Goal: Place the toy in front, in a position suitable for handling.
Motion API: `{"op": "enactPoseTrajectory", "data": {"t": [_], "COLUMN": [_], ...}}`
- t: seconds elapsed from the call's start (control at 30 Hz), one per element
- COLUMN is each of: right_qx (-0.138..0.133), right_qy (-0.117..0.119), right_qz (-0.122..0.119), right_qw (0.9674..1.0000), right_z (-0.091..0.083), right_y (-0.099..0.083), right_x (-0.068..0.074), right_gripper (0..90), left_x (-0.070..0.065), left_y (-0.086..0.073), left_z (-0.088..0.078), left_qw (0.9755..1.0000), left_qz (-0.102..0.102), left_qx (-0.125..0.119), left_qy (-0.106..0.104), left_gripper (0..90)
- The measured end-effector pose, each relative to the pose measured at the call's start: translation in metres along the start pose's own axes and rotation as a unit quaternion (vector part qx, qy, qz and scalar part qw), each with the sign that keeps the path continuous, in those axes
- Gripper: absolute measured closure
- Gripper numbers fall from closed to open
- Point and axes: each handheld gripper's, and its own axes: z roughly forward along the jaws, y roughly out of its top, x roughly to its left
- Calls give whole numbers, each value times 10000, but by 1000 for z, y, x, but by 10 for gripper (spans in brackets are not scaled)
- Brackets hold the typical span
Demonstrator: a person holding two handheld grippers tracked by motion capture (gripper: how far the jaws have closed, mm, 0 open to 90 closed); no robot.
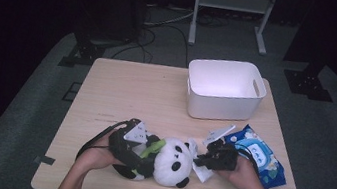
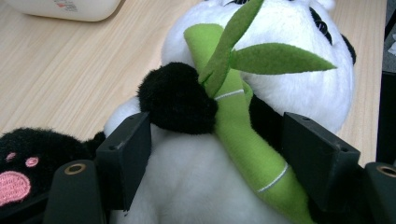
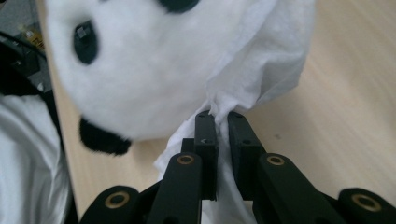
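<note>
**Wiping the plush panda's face with a white wet wipe**

Lying near the front edge of the pale wooden surface (image 1: 122,82), between the two hands: a soft black-and-white plush panda toy (image 1: 172,162), round white head turned toward the right, black ears and eye patches, a pink-padded black paw at the lower left of the left gripper view. Hugging a green felt bamboo stalk (image 2: 243,140), with flat pointed leaves and thin white stitched rings.

Clamping the toy's fluffy white belly from both sides: the left gripper (image 1: 130,142), jaws set fairly wide and pressing into the pile, steadying the body. Pinching a thin, crumpled white wet wipe (image 3: 261,70): the right gripper (image 1: 208,160), jaws nearly together on a gathered fold, the loose sheet draping against the side of the panda's head.

Judging by this, the wiping step being in hand, the cloth just meeting the fur. Calling next for short, light strokes across the white face while keeping the body pinned; soft pile likely giving under pressure, and the limp wipe likely bunching or slipping out of such a narrow pinch.

Just right of the right hand: a blue, glossy soft-pack of wipes (image 1: 261,156) with its white flap raised. Farther back on the right: a white rectangular plastic bin (image 1: 225,90) with cut-out handles, smooth-walled, standing well apart from the toy.
</note>
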Motion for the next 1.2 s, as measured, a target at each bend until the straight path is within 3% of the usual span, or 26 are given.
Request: {"op": "enactPoseTrajectory", "data": {"t": [0.4, 0.47, 0.77, 0.93, 1.07, 1.2], "right_qx": [48, -29, -53, -76, -91, -99], "right_qy": [496, 639, 769, 776, 639, 544], "right_qz": [-453, -441, -872, -791, -702, -634], "right_qw": [9977, 9970, 9932, 9938, 9954, 9965], "right_z": [-2, -3, 11, 14, 11, 10], "right_y": [3, 6, 32, 31, 29, 27], "right_x": [35, 40, 64, 59, 54, 46], "right_gripper": [829, 829, 830, 837, 837, 837], "left_x": [0, 1, 0, 1, 2, 1], "left_y": [0, 0, 1, 1, 0, 1], "left_z": [0, 0, -2, -12, -16, -22], "left_qw": [10000, 10000, 10000, 9998, 9995, 9995], "left_qz": [-8, -19, 8, -47, -123, -64], "left_qx": [2, -14, -60, -211, -288, -302], "left_qy": [17, 18, 17, 17, 9, 58], "left_gripper": [249, 249, 248, 238, 237, 230]}}
